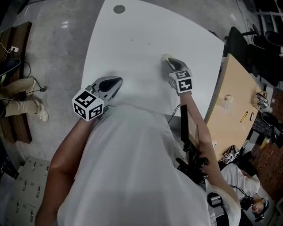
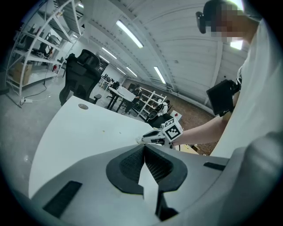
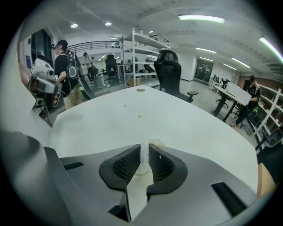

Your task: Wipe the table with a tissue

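Observation:
A crumpled white tissue [image 3: 144, 159] sits pinched between the pads of my right gripper [image 3: 144, 152], which is shut on it. In the head view that right gripper [image 1: 168, 58] rests tip-down on the white table [image 1: 146, 26], with the tissue [image 1: 166, 57] showing at its tip. My left gripper [image 1: 116, 82] hovers over the table's near left part with its jaws closed together and nothing between them. From the left gripper view its jaws [image 2: 144, 152] meet, and the right gripper [image 2: 146, 140] shows beyond them. Two small specks [image 3: 139, 116] lie on the table ahead of the tissue.
A round cable grommet [image 1: 119, 9] sits at the table's far edge. A wooden desk [image 1: 234, 110] with small items stands to the right. A black office chair [image 3: 169, 73] stands beyond the table. People are at the left [image 1: 22, 99] and lower right [image 1: 247, 194].

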### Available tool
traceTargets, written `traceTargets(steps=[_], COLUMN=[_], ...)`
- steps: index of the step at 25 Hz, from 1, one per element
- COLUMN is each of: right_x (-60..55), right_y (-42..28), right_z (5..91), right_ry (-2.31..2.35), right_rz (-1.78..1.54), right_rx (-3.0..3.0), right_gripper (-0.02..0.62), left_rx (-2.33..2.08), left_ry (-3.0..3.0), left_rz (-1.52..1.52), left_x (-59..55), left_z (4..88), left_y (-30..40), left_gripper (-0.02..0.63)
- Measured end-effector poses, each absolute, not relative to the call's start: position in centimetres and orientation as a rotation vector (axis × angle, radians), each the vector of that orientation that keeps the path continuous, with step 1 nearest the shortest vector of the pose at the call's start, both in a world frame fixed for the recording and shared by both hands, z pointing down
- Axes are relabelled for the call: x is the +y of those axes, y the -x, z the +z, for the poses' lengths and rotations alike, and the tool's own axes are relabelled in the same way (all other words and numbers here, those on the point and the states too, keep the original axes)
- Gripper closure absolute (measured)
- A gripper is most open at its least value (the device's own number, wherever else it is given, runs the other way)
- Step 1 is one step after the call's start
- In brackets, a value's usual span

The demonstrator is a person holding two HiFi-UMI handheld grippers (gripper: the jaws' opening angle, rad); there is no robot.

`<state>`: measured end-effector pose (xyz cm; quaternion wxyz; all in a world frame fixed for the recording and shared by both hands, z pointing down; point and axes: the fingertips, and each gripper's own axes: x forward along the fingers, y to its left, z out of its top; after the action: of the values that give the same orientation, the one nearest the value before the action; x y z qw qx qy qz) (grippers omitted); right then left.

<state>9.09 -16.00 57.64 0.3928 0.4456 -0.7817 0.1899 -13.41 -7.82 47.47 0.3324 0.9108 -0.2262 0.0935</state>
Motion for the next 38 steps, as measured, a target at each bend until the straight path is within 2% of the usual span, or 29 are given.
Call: traceTargets(steps=[4,5,7,8,12,18,26,38], right_x=[-15.6,-15.5,-15.2,-15.2,-15.7,-15.1,-11.7,-19.2], right_y=[-8.4,-8.2,-7.9,-7.9,-8.5,-8.2,-3.5,-3.3], right_z=[58.0,58.1,58.5,58.7,59.2,59.1,58.7,56.8], right_ry=[-1.116,-1.103,-1.066,-1.051,-1.018,-1.054,-0.859,-0.898], right_rz=[0.394,0.39,0.375,0.356,0.269,0.37,0.429,0.367], right_rx=[-1.963,-1.958,-1.938,-1.917,-1.822,-1.847,-1.963,-2.017], right_gripper=[0.527,0.513,0.419,0.416,0.437,0.488,0.492,0.492], left_rx=[-0.592,-0.589,-0.582,-0.579,-0.572,-0.565,-0.532,-0.623], left_ry=[-2.381,-2.384,-2.387,-2.387,-2.389,-2.396,-2.395,-2.368], left_rz=[0.25,0.252,0.255,0.256,0.259,0.254,0.243,0.224], left_x=[-8.0,-8.0,-7.9,-7.9,-7.7,-7.6,-7.9,-8.5], left_z=[47.4,47.4,47.3,47.3,47.5,47.5,47.4,47.7], left_y=[13.8,13.8,13.7,13.7,13.9,14.0,14.0,15.1], left_gripper=[0.6,0.6,0.6,0.6,0.6,0.6,0.6,0.6])
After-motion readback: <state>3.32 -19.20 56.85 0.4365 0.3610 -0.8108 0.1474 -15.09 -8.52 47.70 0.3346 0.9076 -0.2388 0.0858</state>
